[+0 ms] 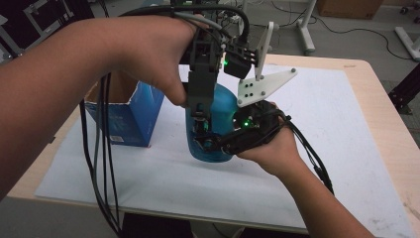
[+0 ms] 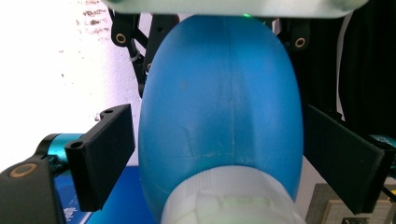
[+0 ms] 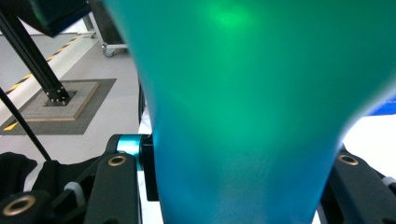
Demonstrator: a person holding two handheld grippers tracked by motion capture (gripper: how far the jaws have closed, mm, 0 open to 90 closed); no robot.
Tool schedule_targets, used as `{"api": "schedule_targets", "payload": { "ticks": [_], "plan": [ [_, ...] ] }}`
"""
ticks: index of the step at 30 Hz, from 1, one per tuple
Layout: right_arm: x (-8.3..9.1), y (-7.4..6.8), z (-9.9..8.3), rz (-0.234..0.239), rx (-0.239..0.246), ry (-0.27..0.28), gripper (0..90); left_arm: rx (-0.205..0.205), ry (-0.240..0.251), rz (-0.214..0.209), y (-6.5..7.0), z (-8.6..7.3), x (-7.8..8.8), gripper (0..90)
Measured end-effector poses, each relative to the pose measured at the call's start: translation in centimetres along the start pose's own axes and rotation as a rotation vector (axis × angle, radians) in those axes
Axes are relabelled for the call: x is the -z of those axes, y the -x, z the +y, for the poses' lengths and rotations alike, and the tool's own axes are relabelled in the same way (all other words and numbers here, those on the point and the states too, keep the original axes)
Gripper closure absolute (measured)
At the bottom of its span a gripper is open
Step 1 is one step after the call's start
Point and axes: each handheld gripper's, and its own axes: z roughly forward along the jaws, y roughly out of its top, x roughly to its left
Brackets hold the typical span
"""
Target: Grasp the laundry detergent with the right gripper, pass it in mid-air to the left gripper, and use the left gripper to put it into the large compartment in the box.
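Observation:
A blue plastic bottle (image 1: 224, 105) stands on the white mat, near the middle of the table. My right gripper (image 1: 214, 144) comes in from the right and is shut on its lower body; in the right gripper view the bottle (image 3: 252, 93) fills the space between the jaws. My left gripper (image 1: 200, 121) reaches down from above over the bottle's top. In the left gripper view its black jaws flank the bottle's shoulder (image 2: 219, 93) just beyond the white cap (image 2: 224, 200), with a thin gap on each side. The left gripper (image 2: 219, 116) is open around the bottle.
An open blue cardboard box (image 1: 131, 116) stands just left of the bottle, under my left forearm. The white mat (image 1: 327, 144) covers most of the wooden table (image 1: 384, 106). Black cables hang from the left gripper down over the table's front edge.

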Motion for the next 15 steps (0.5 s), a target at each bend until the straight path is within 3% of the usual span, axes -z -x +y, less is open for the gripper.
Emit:
{"api": "schedule_targets", "payload": {
  "ticks": [15],
  "plan": [
    [0.04, 0.08, -0.10, -0.002, -0.003, 0.006, 45.3, -0.007, -0.008, 0.007, -0.10, 0.23, -0.09, 19.5]
  ]
}}
